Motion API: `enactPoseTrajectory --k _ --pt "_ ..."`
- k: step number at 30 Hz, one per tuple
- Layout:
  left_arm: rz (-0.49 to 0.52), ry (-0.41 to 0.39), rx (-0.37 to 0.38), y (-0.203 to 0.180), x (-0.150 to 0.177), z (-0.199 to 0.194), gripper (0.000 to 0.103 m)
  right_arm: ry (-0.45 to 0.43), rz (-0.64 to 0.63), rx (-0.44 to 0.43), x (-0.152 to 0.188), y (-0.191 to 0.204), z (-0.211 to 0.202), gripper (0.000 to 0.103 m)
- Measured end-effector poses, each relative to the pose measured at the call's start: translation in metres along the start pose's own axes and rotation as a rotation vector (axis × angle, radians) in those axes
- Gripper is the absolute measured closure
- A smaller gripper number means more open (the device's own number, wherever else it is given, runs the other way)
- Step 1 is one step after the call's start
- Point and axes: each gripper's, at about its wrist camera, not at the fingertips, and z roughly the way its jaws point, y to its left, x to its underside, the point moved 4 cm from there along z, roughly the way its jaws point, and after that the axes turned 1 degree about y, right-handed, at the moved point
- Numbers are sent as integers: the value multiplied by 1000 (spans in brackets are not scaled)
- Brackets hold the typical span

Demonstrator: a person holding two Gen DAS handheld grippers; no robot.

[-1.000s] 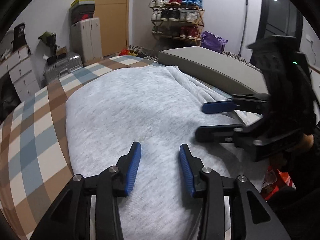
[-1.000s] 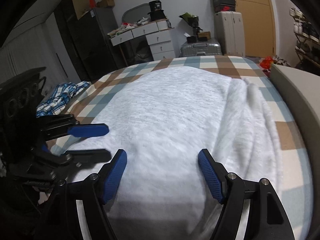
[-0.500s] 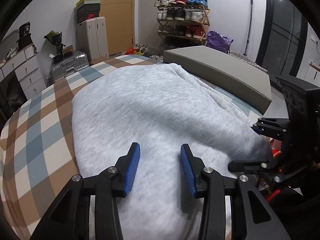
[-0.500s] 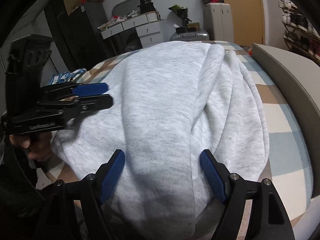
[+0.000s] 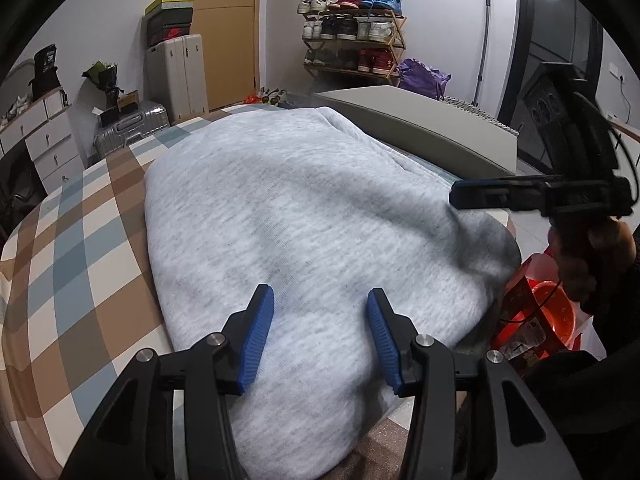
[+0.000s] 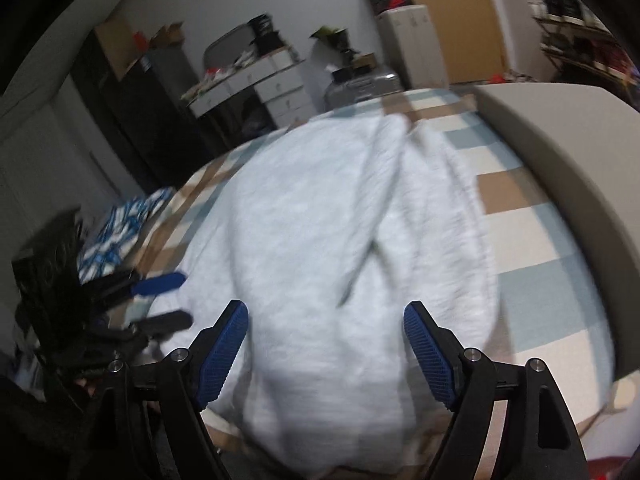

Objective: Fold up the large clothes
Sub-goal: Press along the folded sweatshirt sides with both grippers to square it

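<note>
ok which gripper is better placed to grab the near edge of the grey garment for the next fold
Left, probably. The left gripper hovers directly over the grey garment, jaws opening, nothing between them. The right gripper sits off at its side edge, jaws also opening.

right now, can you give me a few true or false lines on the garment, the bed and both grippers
1. The grey garment lies on a checked bed cover. True.
2. The left gripper is clamped on a fold of the garment. False: its jaws are opening and nothing is pinched between them.
3. The right gripper is shut. False: its jaws stand wide and are opening, above the garment's near edge.
4. A shoe rack stands against the far wall. True.
5. The garment is bright red. False: it is light grey.
</note>
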Motion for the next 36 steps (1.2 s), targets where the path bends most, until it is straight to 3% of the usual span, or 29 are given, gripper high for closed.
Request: enactPoseTrajectory --k 3,6,9,13,17,22,26,32,34,36 --pt "-68 -20 49 10 -5 -12 60 27 116 26 -1 -32 6 21" --pt "-221 -76 49 38 -7 -26 52 42 194 -20 -1 -50 13 21" --pt "-383 -109 50 72 -4 -31 52 48 229 -66 -5 -56 20 20" --pt "-513 -24 67 100 4 -4 52 92 240 -142 -16 -51 40 15" --pt "-598 19 173 104 7 21 51 125 215 -179 -30 -39 57 10" --pt "-627 15 225 106 8 26 47 166 296 -304 -36 -40 65 7" --pt "-631 18 259 106 15 20 46 131 377 -401 -30 -54 56 8" --pt "-629 25 295 108 11 25 45 163 237 -264 -30 -24 68 2" --pt "-601 18 266 106 8 23 48 177 184 -208 -33 -12 75 3" --pt "-559 13 219 102 7 19 51 190 135 -191 -33 -1 79 10"
